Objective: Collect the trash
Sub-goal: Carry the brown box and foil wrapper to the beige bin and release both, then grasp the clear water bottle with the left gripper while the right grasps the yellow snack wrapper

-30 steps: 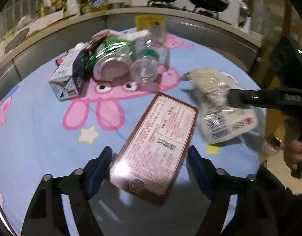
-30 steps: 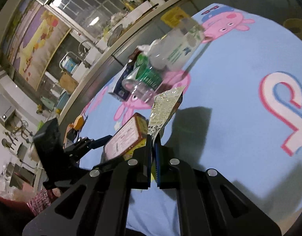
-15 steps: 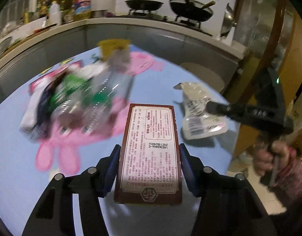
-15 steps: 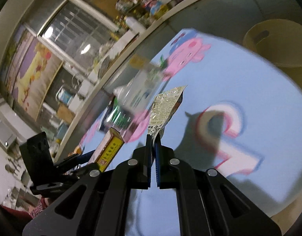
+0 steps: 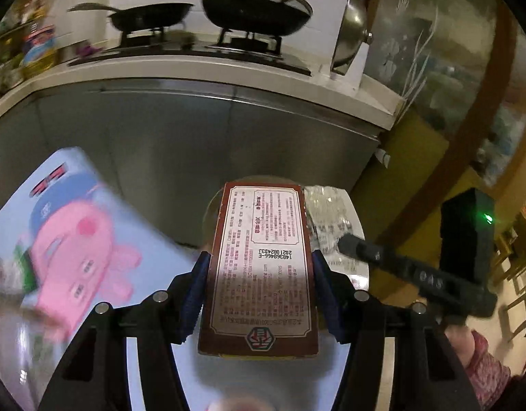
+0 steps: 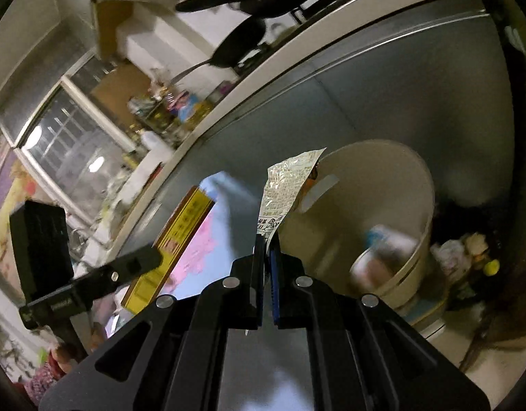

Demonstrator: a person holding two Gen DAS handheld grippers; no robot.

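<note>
My left gripper (image 5: 259,274) is shut on a flat brown carton (image 5: 261,267) with a white printed label, held in the air past the table's far edge. The carton's yellow side (image 6: 170,246) shows in the right wrist view. My right gripper (image 6: 267,243) is shut on a crinkled printed wrapper (image 6: 283,185), held beside the rim of a beige trash bin (image 6: 399,171). In the left wrist view the wrapper (image 5: 331,222) hangs from the right gripper's fingers (image 5: 365,250), just right of the carton. The bin holds some blurred trash (image 6: 379,250).
The table with a blue Peppa Pig cloth (image 5: 57,239) lies to the left. A steel kitchen cabinet (image 5: 194,137) with a white counter stands behind, with pans (image 5: 256,10) on the stove. Loose items (image 6: 468,253) lie on the floor right of the bin.
Both grippers have swung away from the table's trash pile toward the bin, each carrying its item. The bottles and cartons on the table have left view.
</note>
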